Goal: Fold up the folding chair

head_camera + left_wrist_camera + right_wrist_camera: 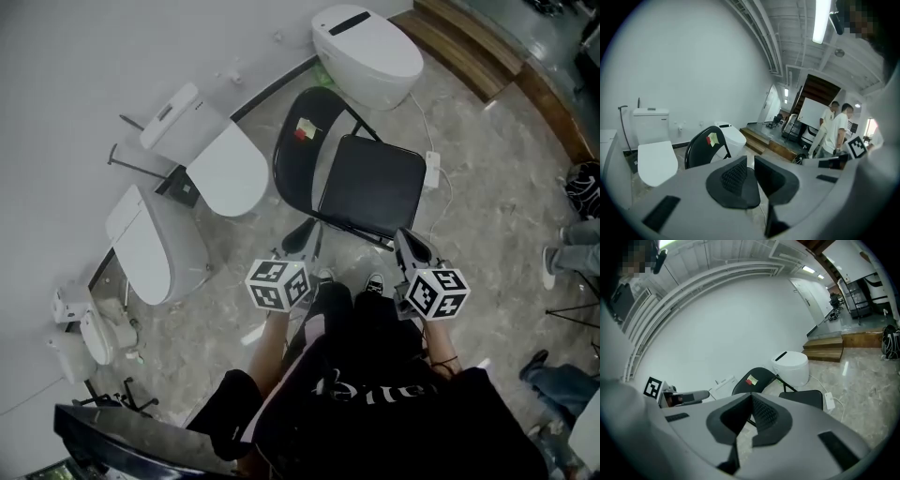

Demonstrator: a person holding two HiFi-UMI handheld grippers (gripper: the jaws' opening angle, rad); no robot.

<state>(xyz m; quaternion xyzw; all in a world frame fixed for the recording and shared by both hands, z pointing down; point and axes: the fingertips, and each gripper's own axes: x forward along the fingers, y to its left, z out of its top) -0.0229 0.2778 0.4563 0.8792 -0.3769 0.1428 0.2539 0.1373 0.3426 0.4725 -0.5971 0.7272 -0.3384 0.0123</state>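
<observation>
Head view: the folding chair (366,183) stands open at the floor's (487,187) wall edge; left gripper view: left gripper (750,161) nearly closed, empty; right gripper view: right gripper (751,399) closed, empty, so jaws pushing unclamped could slip off the seat.

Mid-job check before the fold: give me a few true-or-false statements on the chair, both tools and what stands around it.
1. The black metal folding chair stands unfolded, seat down. True.
2. The right tool is clamped on the chair's seat. False: its jaws are together on nothing, short of the chair.
3. Red and yellow sticky notes sit on the chair's backrest. True.
4. The left tool holds the backrest. False: it is empty, its jaws all but together, apart from the chair.
5. A white toilet rests on the chair's seat. False: the seat is bare; a white closed-lid toilet stands behind the backrest.
</observation>
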